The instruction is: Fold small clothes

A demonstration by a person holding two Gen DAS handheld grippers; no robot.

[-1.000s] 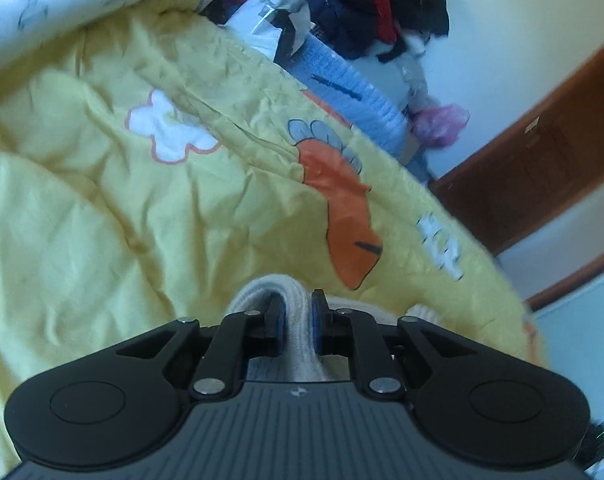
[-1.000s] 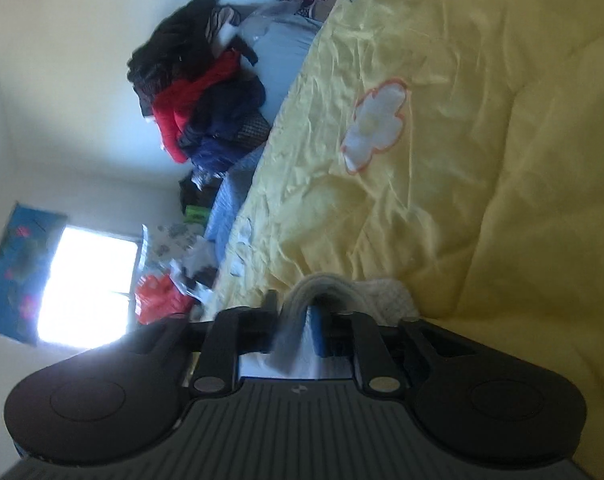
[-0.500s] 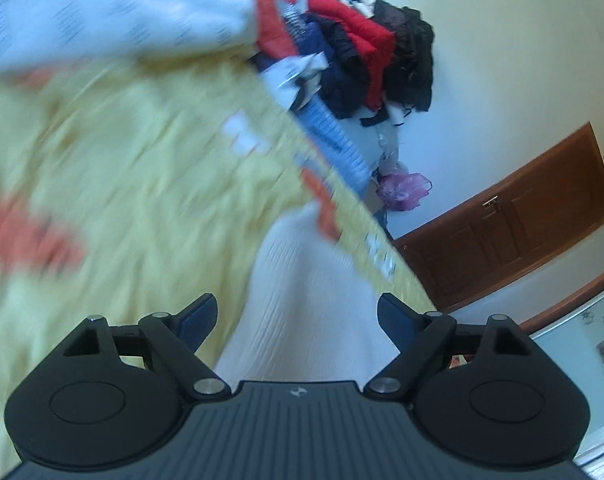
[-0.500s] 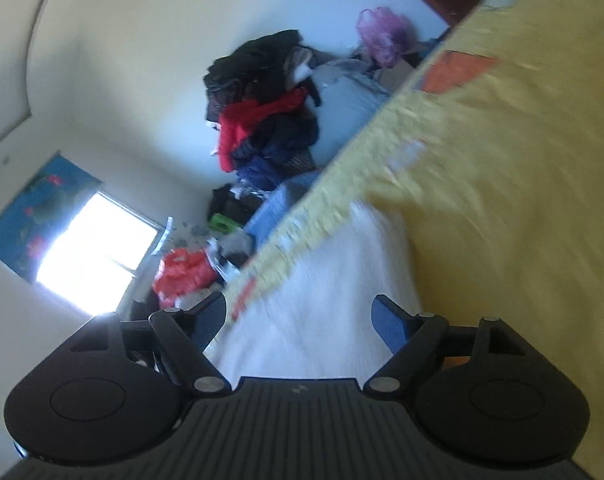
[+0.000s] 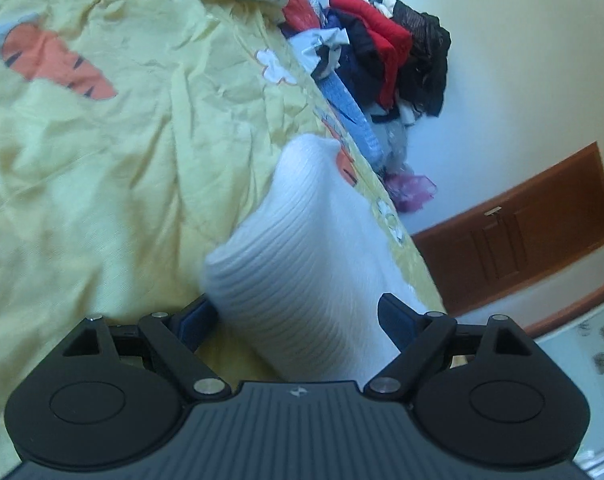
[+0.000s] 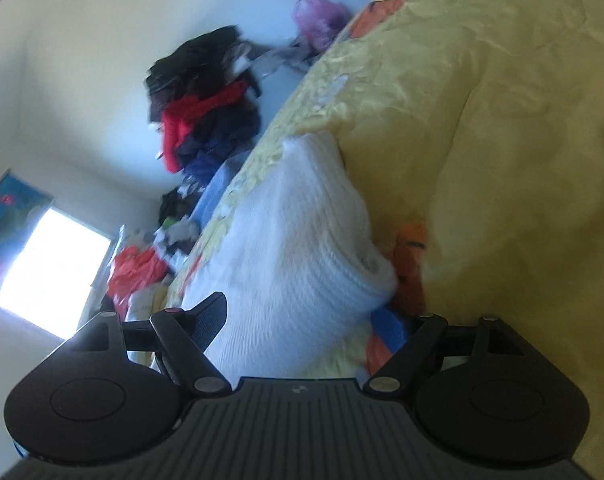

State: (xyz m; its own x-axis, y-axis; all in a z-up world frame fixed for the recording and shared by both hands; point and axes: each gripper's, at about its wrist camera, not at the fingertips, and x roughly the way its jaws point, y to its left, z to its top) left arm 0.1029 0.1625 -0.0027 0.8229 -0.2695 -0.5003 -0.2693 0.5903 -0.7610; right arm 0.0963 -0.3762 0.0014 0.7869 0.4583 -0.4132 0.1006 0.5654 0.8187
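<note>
White ribbed knit garment (image 5: 302, 264), folded, lies on yellow carrot-print bedsheet (image 5: 101, 160) near the bed's edge. Left hand-held gripper (image 5: 297, 320) has fingers spread wide, straddling the garment's near end, not clamped. Right hand-held gripper (image 6: 302, 316) likewise spread apart around the same white knit (image 6: 297, 240). Heap of dark and red clothes (image 5: 386, 48) sits past the bed against pale wall; brown wooden cabinet (image 5: 514, 232) beyond.
</note>
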